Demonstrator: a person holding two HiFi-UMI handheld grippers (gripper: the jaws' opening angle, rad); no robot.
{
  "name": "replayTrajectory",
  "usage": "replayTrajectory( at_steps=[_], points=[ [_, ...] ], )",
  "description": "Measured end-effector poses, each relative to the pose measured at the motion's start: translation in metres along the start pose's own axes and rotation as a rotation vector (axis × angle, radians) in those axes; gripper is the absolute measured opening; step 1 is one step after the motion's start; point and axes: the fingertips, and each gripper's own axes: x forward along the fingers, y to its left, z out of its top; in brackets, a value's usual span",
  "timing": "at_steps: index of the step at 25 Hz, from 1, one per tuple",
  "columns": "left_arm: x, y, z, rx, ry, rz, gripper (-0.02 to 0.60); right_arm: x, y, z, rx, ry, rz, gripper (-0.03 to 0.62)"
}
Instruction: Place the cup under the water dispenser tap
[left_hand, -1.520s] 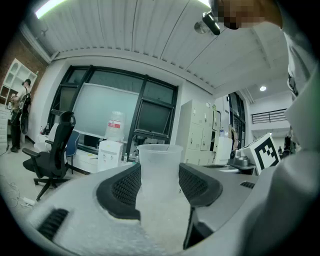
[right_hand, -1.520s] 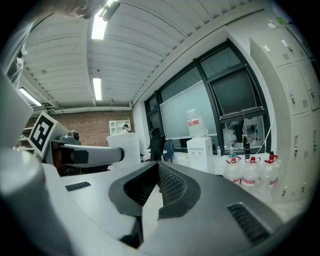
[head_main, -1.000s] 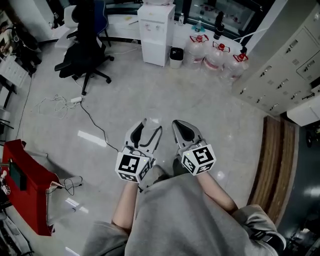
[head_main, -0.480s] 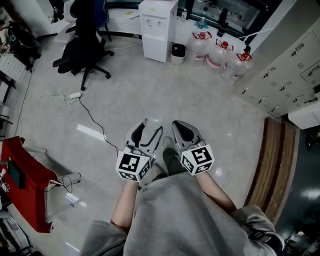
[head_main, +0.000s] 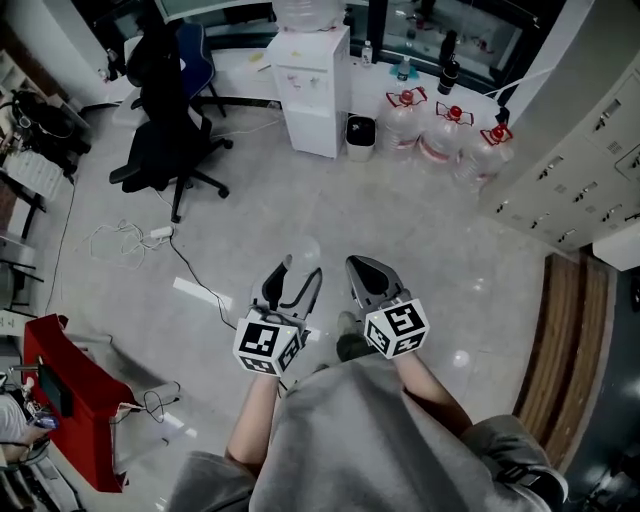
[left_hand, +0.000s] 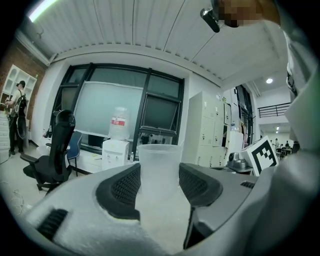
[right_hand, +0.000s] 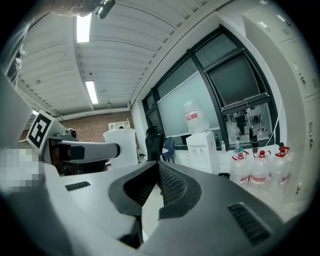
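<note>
Water dispenser (head_main: 312, 90) looks closer at 12 o'clock, so we're approaching; left gripper (head_main: 302, 268) clamps cup (left_hand: 159, 167), right gripper (head_main: 355, 265) pinched closed, empty.

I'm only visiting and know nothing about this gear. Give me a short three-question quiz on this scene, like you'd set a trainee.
1. True or false: the left tool grips a clear plastic cup.
2. How many red-capped water bottles stand on the floor to the right of the water dispenser? A) one B) three C) five
3. Fill in: the right tool holds ____.

Key: 1 true; 2 B; 3 nothing, its jaws are together.
</note>
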Motion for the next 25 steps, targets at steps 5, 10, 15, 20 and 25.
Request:
replayTrajectory(
  at_steps=[5,10,15,20,25],
  points=[
    [0.044,0.004,0.010,0.027,0.019,-0.002,0.238,0.019,-0.036,0.011,0.037,-0.005,0.018,0.012],
    [0.074,0.007,0.013,0.038,0.041,0.004,0.238,0.035,-0.062,0.012,0.069,0.005,0.027,0.012],
    [0.099,0.018,0.012,0.033,0.047,0.009,0.236,0.054,-0.083,0.011,0.089,0.015,0.029,0.012],
    [0.123,0.045,0.010,0.018,0.046,0.005,0.236,0.082,-0.101,0.017,0.085,0.015,0.006,0.012],
    [0.157,0.077,0.016,0.010,0.041,-0.027,0.238,0.120,-0.119,0.025,0.077,0.026,-0.023,0.012]
  ],
)
